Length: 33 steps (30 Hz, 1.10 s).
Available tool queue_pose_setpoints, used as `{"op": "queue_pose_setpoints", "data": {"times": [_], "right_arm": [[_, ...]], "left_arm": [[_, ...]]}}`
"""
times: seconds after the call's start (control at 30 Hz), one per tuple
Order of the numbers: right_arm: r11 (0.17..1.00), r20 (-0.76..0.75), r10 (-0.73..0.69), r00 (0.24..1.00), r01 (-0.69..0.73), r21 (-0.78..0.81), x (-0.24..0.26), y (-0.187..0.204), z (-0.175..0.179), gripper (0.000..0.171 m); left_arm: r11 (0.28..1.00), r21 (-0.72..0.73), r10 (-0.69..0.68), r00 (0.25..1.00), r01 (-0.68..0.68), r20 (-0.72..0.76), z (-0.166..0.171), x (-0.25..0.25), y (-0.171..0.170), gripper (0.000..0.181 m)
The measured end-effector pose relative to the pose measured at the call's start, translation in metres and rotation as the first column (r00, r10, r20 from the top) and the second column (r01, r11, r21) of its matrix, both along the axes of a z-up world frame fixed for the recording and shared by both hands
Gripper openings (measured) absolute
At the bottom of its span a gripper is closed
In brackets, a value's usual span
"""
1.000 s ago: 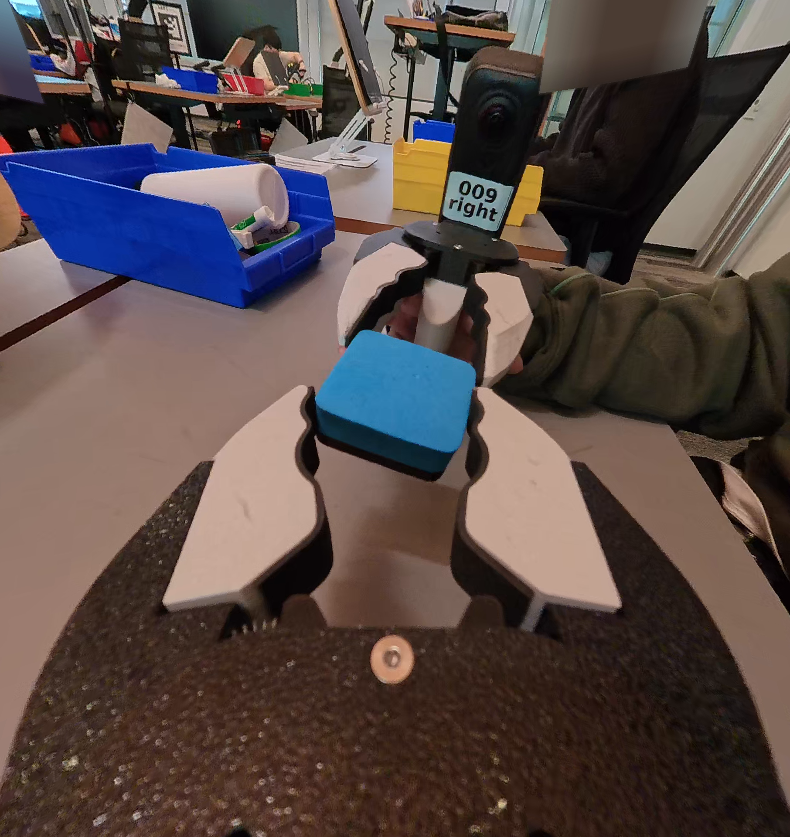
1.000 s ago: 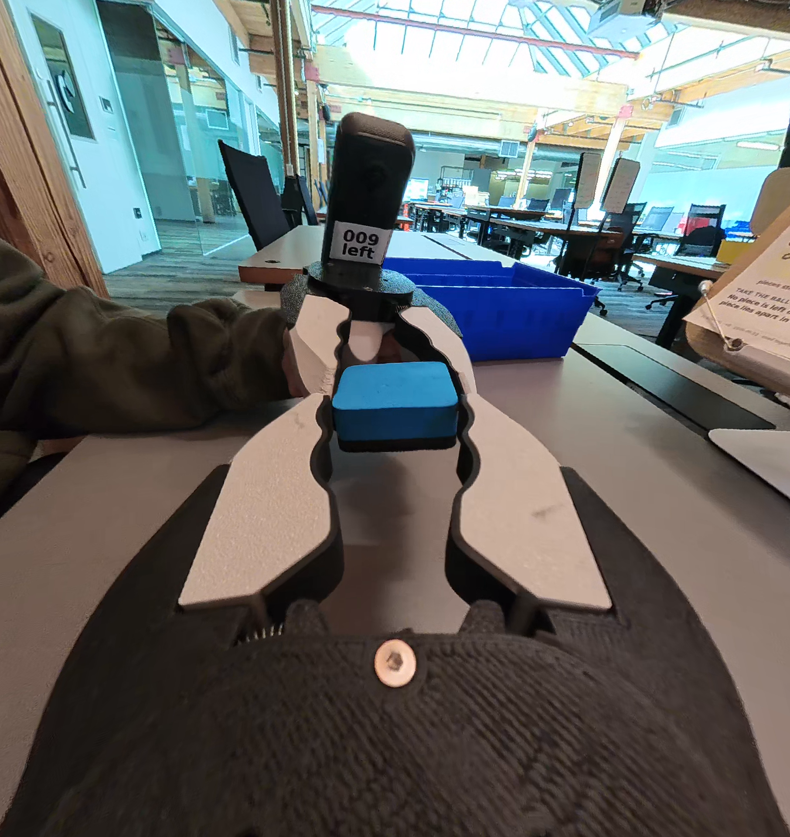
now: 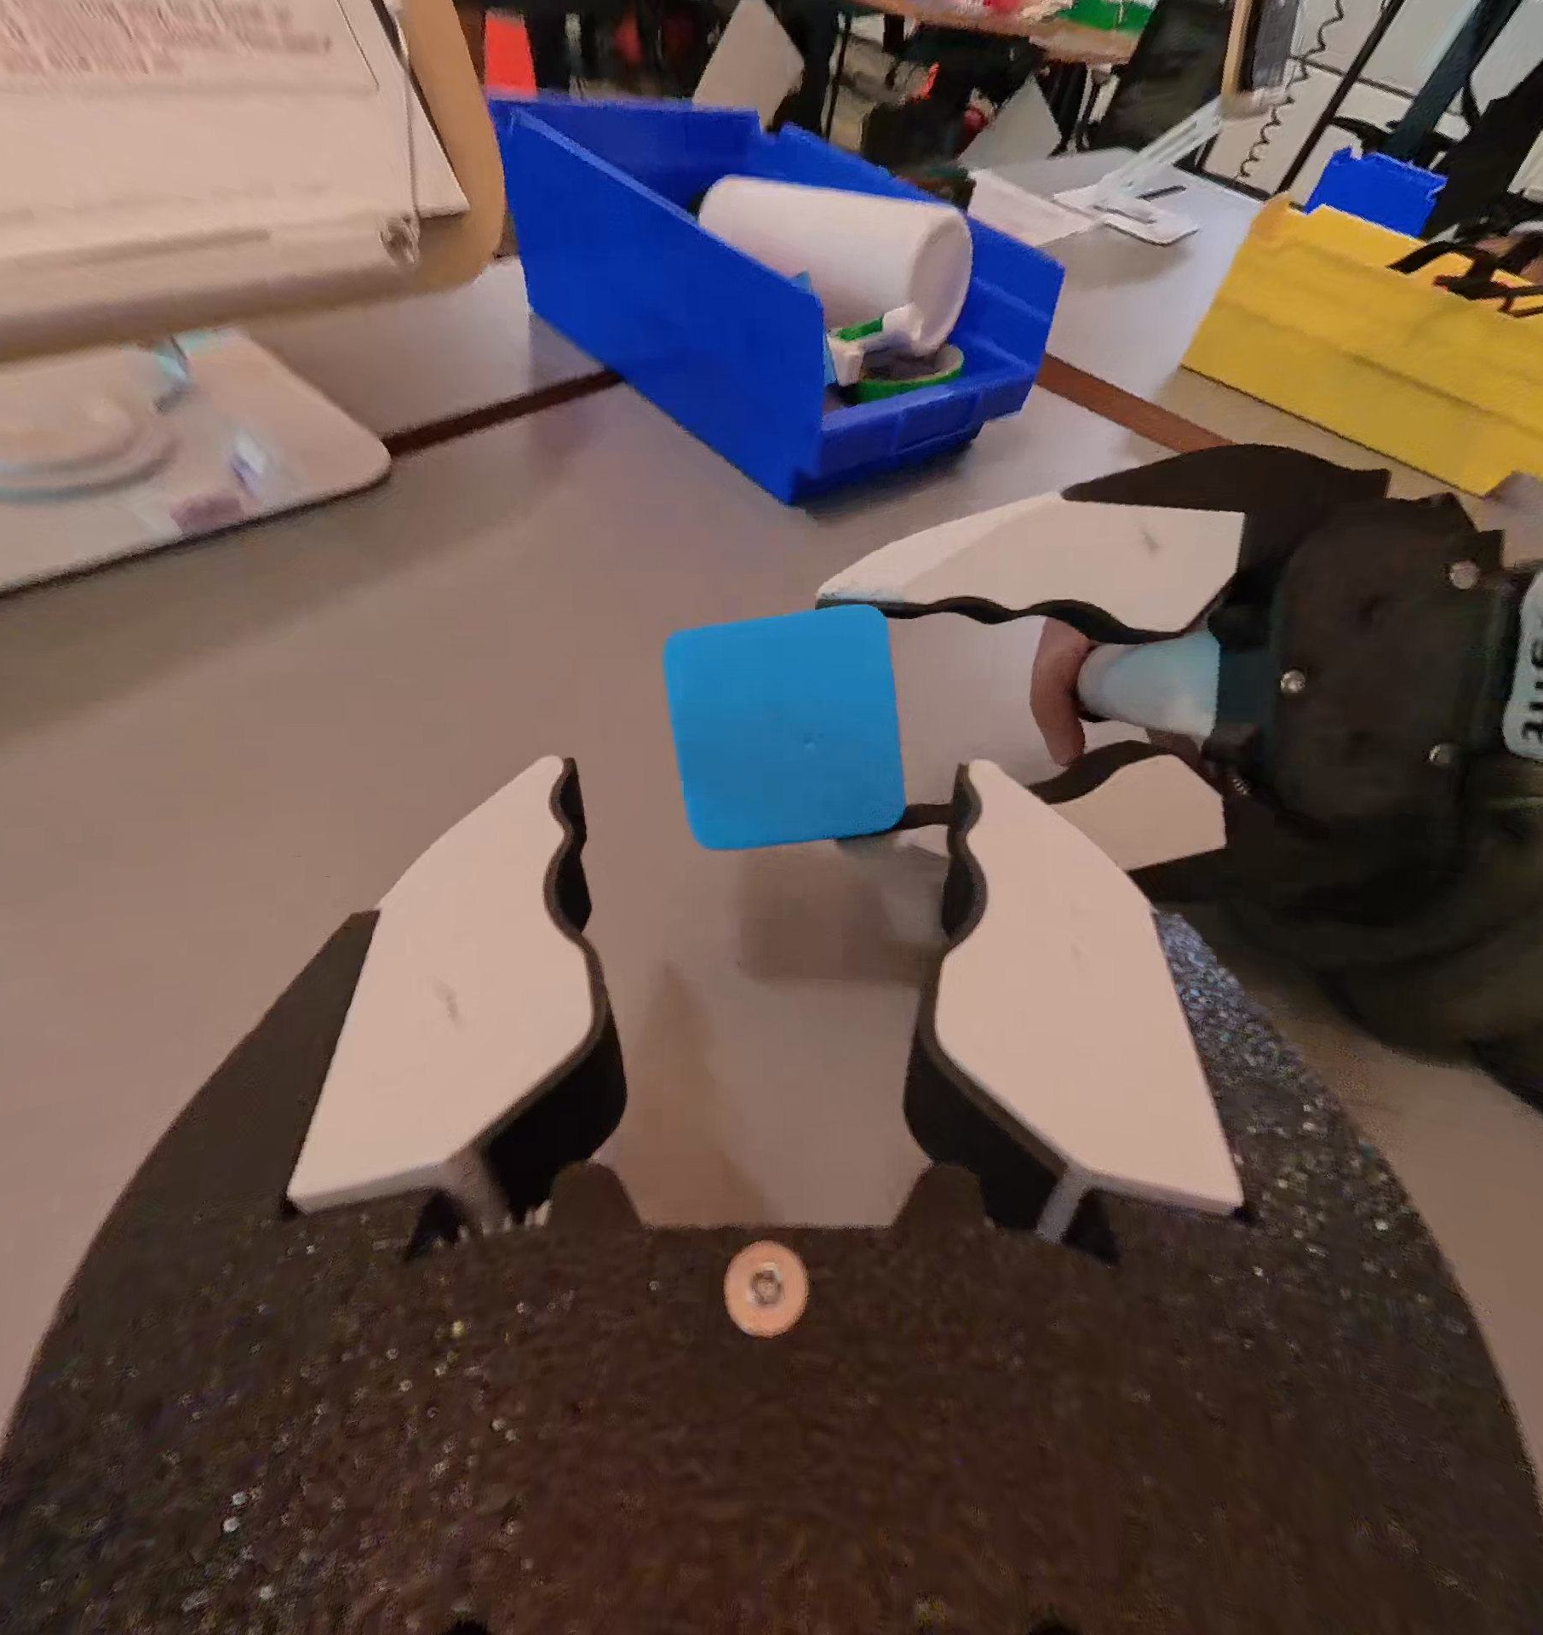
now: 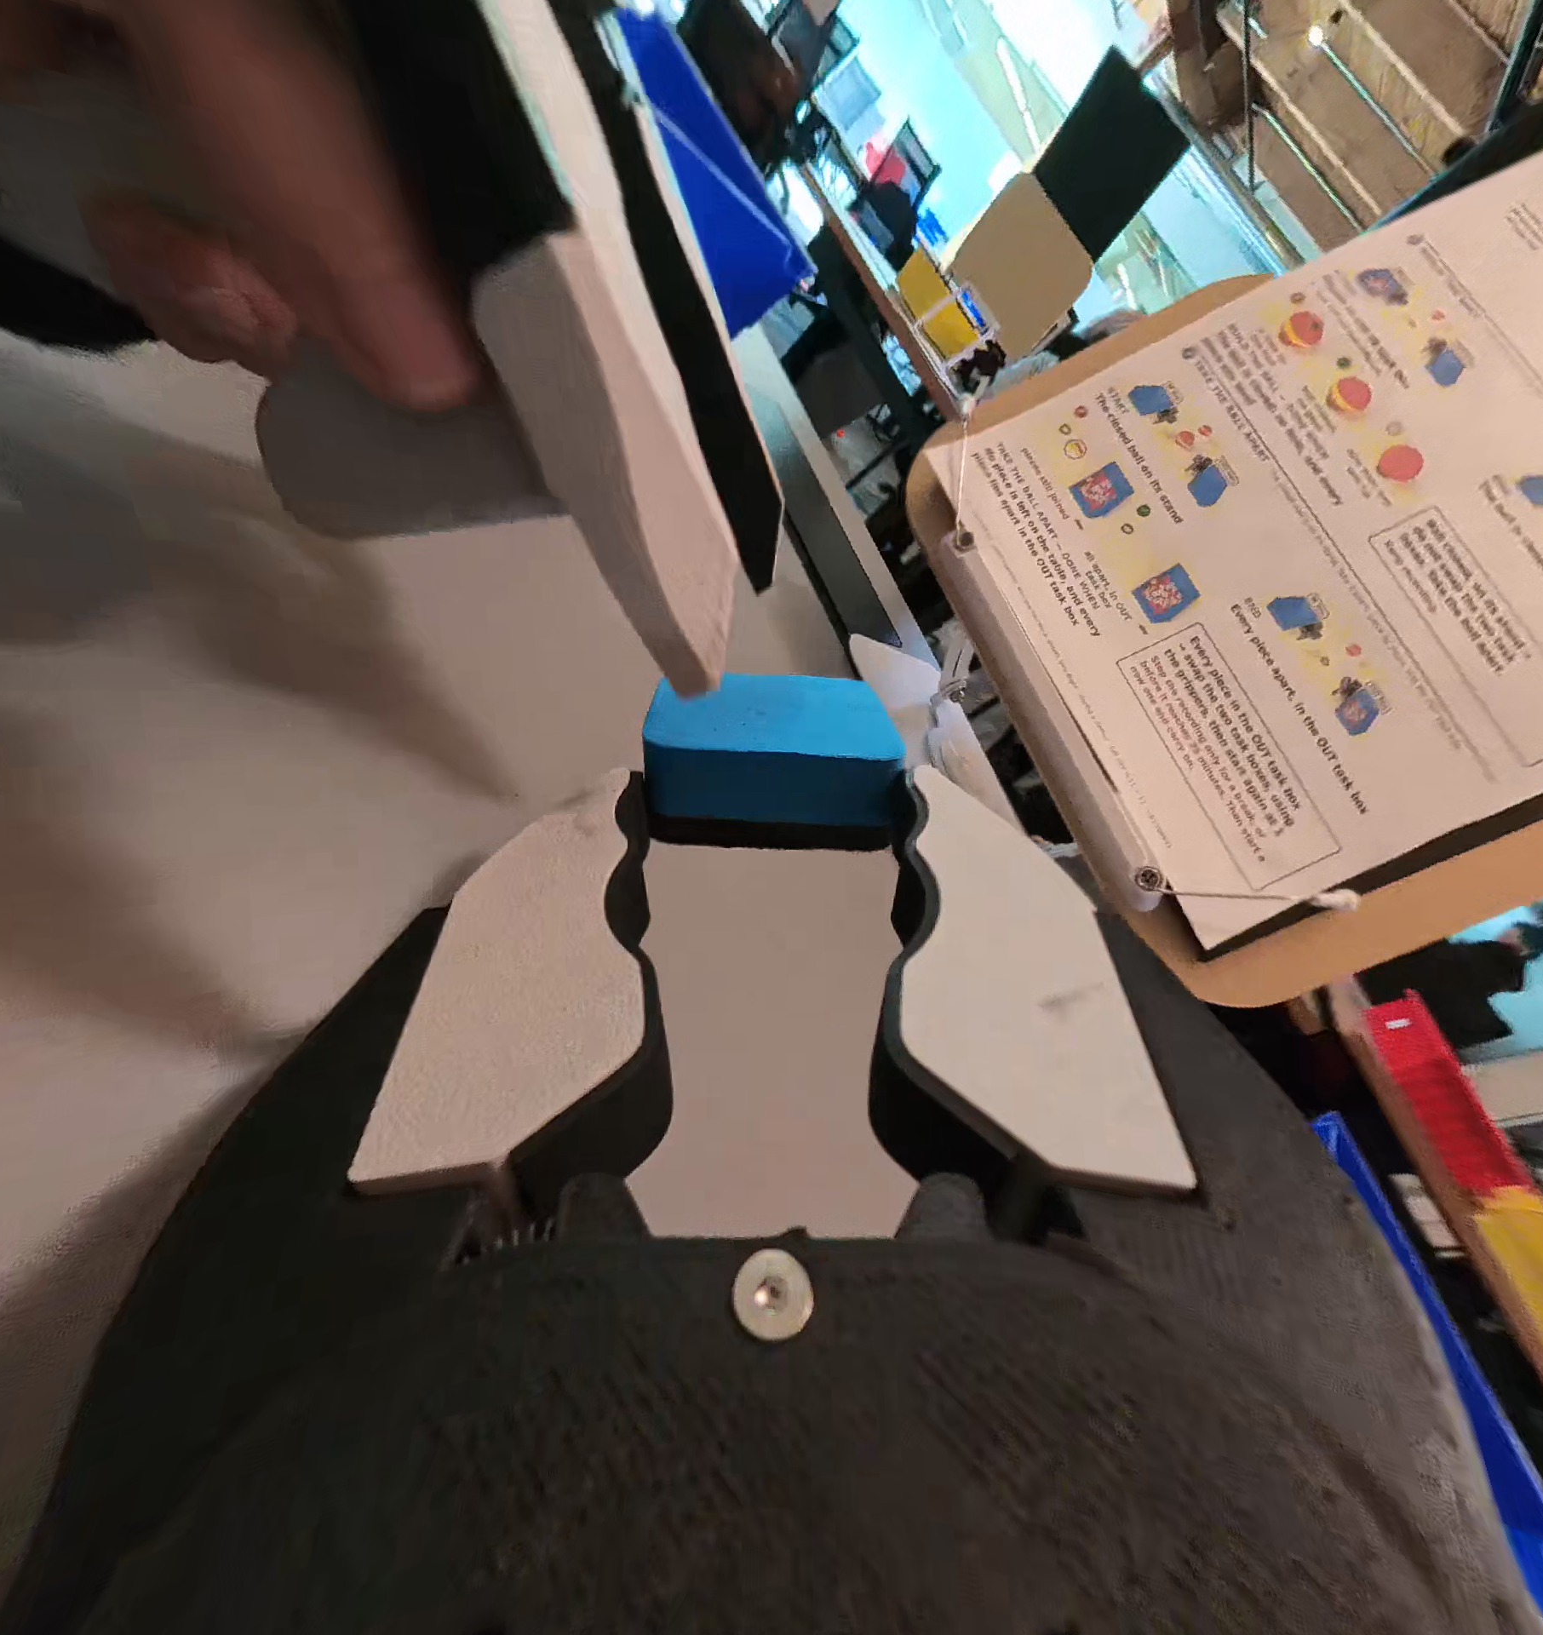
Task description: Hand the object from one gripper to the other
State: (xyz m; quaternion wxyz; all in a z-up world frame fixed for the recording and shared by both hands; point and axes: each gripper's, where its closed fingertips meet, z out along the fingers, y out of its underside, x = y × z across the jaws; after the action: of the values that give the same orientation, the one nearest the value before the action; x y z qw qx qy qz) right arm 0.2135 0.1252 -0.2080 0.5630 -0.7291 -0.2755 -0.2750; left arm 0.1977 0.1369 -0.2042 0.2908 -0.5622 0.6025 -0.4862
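Quick count: two grippers, the left gripper [image 3: 763, 801] and the right gripper [image 4: 772, 783], each with two white fingers. One blue foam block [image 3: 786, 725]. One grey table [image 3: 264, 734] under them. Blue bins: one big blue bin [image 3: 671, 292] on the table, plus a second, smaller one [image 3: 1378, 190] further back, so two in the left wrist view. One yellow bin [image 3: 1370, 345]. Inside the big bin there's one white roll [image 3: 839, 243] and maybe one green-rimmed thing beneath it, too blurry to be sure. One clipboard [image 4: 1281, 575] with a printed sheet.
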Motion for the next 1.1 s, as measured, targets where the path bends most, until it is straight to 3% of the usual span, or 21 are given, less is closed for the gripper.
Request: {"op": "queue_pose_setpoints", "data": {"times": [0.13,0.23,0.33,0.4,0.47,0.53,0.6,0.7,0.77,0.8,0.83,0.87,0.97,1.07,1.1], "right_arm": [[1.0,0.086,-0.005,0.996,0.008,-0.028,-0.007,0.004,-0.004,0.054],[0.999,0.116,-0.002,0.993,0.008,-0.054,-0.012,0.006,-0.008,0.054],[0.997,0.146,-0.002,0.989,0.012,-0.071,-0.012,0.006,-0.012,0.054],[0.998,0.059,0.05,0.997,-0.047,-0.04,-0.018,0.005,-0.007,0.059],[0.988,-0.185,0.152,0.971,-0.149,0.028,-0.03,0.001,0.004,0.07],[0.971,-0.441,0.24,0.865,-0.215,0.108,-0.035,-0.002,0.018,0.081],[0.948,-0.67,0.312,0.674,-0.264,0.177,-0.038,-0.004,0.029,0.087],[0.91,-0.911,0.342,0.23,-0.321,0.261,-0.044,-0.005,0.039,0.097],[0.867,-0.934,0.341,-0.104,-0.349,0.356,-0.049,-0.009,0.049,0.098],[0.845,-0.915,0.336,-0.225,-0.356,0.398,-0.05,-0.011,0.053,0.094],[0.827,-0.894,0.332,-0.3,-0.363,0.429,-0.052,-0.013,0.056,0.094],[0.822,-0.892,0.306,-0.333,-0.381,0.424,-0.055,-0.013,0.055,0.092],[0.832,-0.907,0.255,-0.334,-0.403,0.382,-0.062,-0.011,0.049,0.089],[0.831,-0.896,0.253,-0.364,-0.393,0.394,-0.058,-0.011,0.05,0.068],[0.836,-0.906,0.238,-0.351,-0.4,0.375,-0.058,-0.01,0.047,0.067]], "left_arm": [[1.0,-0.019,0.007,0.995,-0.009,-0.097,-0.022,0.003,-0.004,0.073],[1.0,0.014,0.002,0.996,-0.001,-0.092,-0.026,0.004,-0.005,0.055],[0.999,-0.011,-0.039,0.996,0.038,-0.082,-0.03,0.004,-0.006,0.054],[0.994,-0.072,-0.087,0.996,0.085,-0.021,-0.025,0.003,-0.007,0.053],[0.982,-0.127,-0.131,0.989,0.14,0.076,-0.015,-0.001,-0.005,0.053],[0.949,-0.21,-0.194,0.959,0.237,0.206,0.003,-0.008,-0.009,0.053],[0.913,-0.242,-0.238,0.91,0.329,0.34,0.024,-0.016,-0.013,0.053],[0.904,-0.127,-0.312,0.834,0.408,0.455,0.039,-0.029,-0.023,0.053],[0.909,0.006,-0.366,0.793,0.416,0.486,0.043,-0.034,-0.031,0.053],[0.912,0.078,-0.386,0.779,0.402,0.493,0.042,-0.035,-0.034,0.053],[0.912,0.151,-0.404,0.768,0.382,0.497,0.041,-0.035,-0.036,0.053],[0.907,0.217,-0.422,0.759,0.362,0.497,0.04,-0.036,-0.038,0.053],[0.876,0.365,-0.465,0.753,0.315,0.466,0.032,-0.034,-0.043,0.053],[0.864,0.41,-0.467,0.772,0.293,0.432,0.025,-0.031,-0.042,0.053],[0.865,0.402,-0.463,0.785,0.3,0.411,0.021,-0.03,-0.041,0.053]]}}
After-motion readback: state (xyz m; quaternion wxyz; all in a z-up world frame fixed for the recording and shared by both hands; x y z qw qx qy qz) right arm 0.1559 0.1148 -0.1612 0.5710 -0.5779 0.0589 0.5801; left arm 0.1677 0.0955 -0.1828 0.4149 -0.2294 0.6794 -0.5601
